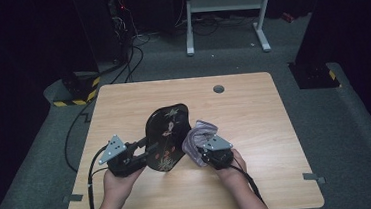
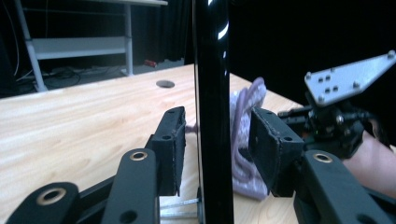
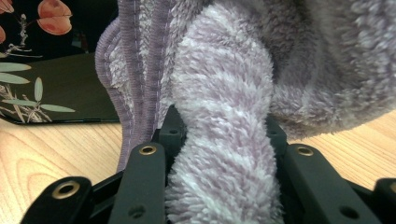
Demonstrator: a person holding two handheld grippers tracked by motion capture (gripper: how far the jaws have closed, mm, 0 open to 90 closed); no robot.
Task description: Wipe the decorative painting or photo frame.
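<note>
Black tray tipped up on the table, purple cloth bunched beside it.

On the light wooden table, the glossy black lacquered tray painted with flowers and leaves stands tilted, its rim between the jaws of the left gripper; in the left gripper view the pads sit part open with a gap on each side of the tray's edge, so they are not pressing on it. Just right of the tray, touching its side, the fluffy lilac-and-white striped cloth is pinched in a thick fold by the right gripper, whose jaws clamp snugly on the pile, low over the tabletop.
</note>
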